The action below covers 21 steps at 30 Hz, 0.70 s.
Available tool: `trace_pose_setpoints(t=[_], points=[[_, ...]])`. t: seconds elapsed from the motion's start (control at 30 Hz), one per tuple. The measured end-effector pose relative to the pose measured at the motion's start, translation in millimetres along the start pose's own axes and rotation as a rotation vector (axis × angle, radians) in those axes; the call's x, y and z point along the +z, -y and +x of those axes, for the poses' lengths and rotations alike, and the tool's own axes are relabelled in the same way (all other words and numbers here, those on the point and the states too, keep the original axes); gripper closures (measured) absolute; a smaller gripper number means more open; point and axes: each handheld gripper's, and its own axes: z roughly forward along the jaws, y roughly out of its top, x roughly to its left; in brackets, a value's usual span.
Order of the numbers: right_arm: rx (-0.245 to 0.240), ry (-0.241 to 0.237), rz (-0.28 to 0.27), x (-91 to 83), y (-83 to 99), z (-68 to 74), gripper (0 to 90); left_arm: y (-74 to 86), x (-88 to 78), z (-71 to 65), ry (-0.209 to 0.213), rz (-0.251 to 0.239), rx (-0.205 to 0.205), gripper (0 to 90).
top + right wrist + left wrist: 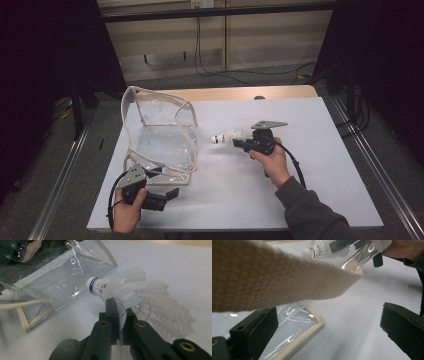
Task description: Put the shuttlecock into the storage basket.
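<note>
The right gripper's (119, 315) jaws are clamped on the shuttlecock's (130, 290) feathers; the left gripper's (329, 325) jaws stand apart.

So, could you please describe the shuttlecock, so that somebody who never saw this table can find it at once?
Look at the white sheet covering the table; near its middle, just right of the clear plastic bag, the right gripper is shut on the shuttlecock. It is the small white feathered cone with a rounded cork tip and a blue band, pointing toward the bag.

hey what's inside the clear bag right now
Nothing shows inside the clear bag; through its walls only the white table appears. The shuttlecock is outside it, clamped in the right gripper. The webbing strap hides part.
</note>
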Motion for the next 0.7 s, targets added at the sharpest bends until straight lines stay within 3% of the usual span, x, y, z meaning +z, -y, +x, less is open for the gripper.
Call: trace_pose_setpoints(t=[0.2, 0.7], points=[[0.005, 0.006, 0.0, -6.5, -6.4, 0.3, 89.2, -0.1, -1.5, -0.8, 0.003, -0.001, 0.002, 1.5], [-0.043, 0.021, -0.014, -23.0, -34.0, 12.9, 89.1, -0.4, -1.5, -0.8, 0.008, -0.01, 0.0, 1.4]])
